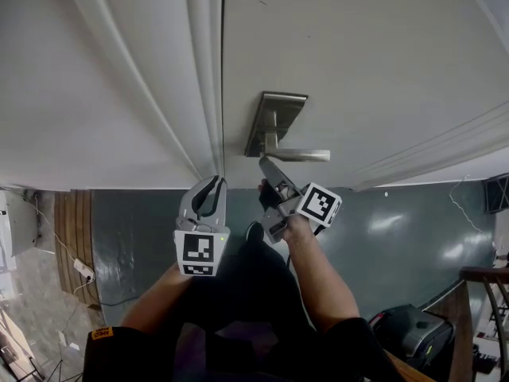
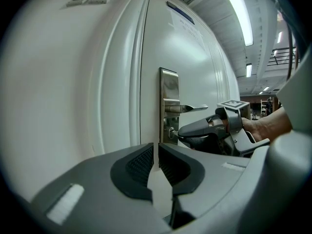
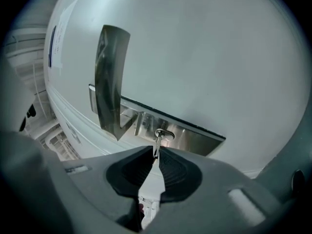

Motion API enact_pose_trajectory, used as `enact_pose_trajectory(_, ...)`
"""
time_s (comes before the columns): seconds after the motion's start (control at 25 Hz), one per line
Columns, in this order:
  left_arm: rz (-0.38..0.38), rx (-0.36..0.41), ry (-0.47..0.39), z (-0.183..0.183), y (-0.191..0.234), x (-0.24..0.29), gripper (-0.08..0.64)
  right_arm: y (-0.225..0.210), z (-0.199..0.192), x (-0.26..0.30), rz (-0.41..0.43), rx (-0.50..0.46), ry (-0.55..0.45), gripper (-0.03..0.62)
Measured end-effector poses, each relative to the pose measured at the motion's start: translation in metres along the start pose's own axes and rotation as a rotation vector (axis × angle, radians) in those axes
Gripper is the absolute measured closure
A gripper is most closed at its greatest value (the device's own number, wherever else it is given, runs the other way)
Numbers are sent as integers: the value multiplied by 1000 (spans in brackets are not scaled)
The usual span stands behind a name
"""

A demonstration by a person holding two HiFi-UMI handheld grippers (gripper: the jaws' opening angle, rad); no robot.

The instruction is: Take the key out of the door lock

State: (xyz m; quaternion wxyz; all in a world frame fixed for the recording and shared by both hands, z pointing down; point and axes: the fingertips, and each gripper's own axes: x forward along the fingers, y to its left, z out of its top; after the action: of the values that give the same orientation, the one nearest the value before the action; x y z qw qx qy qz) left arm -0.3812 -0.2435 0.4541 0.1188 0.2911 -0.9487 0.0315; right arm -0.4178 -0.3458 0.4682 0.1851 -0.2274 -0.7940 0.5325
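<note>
A small metal key [image 3: 157, 143] sticks out of the lock cylinder [image 3: 164, 133] in the steel plate [image 3: 185, 135] below the lever handle [image 3: 109, 82] of the white door [image 1: 366, 62]. My right gripper [image 3: 155, 152] is level with the lock, its pads shut on the key's outer end. In the head view the right gripper [image 1: 266, 167] reaches under the lever handle [image 1: 298, 155]. My left gripper [image 1: 212, 185] hangs just left of it, near the door's edge, shut and holding nothing. The left gripper view shows its closed jaws [image 2: 156, 152] and the right gripper [image 2: 185, 129] at the lock.
The door frame's moulding [image 1: 159, 78] runs left of the door's edge. Below is a grey-blue floor [image 1: 135, 229] with a power strip and cable [image 1: 83, 270] at the left, and a black case [image 1: 409, 333] and a wooden rail [image 1: 485, 277] at the right.
</note>
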Motion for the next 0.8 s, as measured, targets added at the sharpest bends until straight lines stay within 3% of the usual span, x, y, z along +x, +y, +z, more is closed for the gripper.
enact_pose_trajectory(0.56,-51,12,-16,5,2,-6,514,-9,-4,-12,-12,172,-142,580)
enact_pose_trajectory(0.8,-84,22,-5,5,4,-19,518,-2,-43,-46,0,185,-175,581)
